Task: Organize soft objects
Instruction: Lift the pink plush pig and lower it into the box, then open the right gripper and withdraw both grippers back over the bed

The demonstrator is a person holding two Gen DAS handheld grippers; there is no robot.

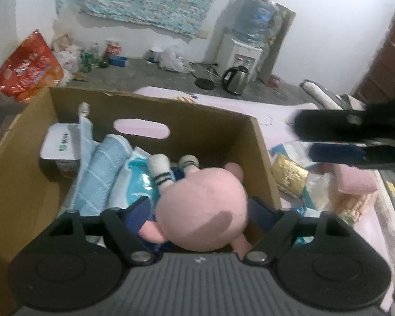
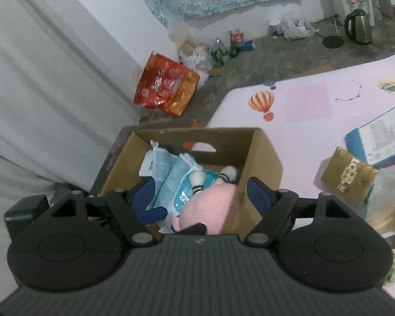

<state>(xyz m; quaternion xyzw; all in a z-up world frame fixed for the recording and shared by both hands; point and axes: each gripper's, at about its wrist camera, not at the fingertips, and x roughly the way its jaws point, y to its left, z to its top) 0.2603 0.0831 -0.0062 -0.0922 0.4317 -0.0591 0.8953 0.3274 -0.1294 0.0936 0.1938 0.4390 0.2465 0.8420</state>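
Note:
A pink plush doll (image 1: 201, 212) with white striped socks lies in the open cardboard box (image 1: 213, 129), feet toward the far wall. My left gripper (image 1: 200, 210) is over the box, its blue fingers (image 1: 139, 212) open wide on both sides of the doll's head. Light blue cloths (image 1: 100, 173) and a white packet (image 1: 59, 142) lie in the box too. My right gripper (image 2: 201, 194) is open and empty, higher above the same box (image 2: 260, 155) and doll (image 2: 210, 205). It also shows in the left wrist view (image 1: 329, 137) at the right.
A gold packet (image 2: 349, 179), a blue-edged booklet (image 2: 381, 137) and other soft items (image 1: 355, 181) lie on the pink table (image 2: 308, 100) right of the box. On the floor are an orange bag (image 2: 166, 84), a kettle (image 1: 235, 80) and a water dispenser (image 1: 250, 39).

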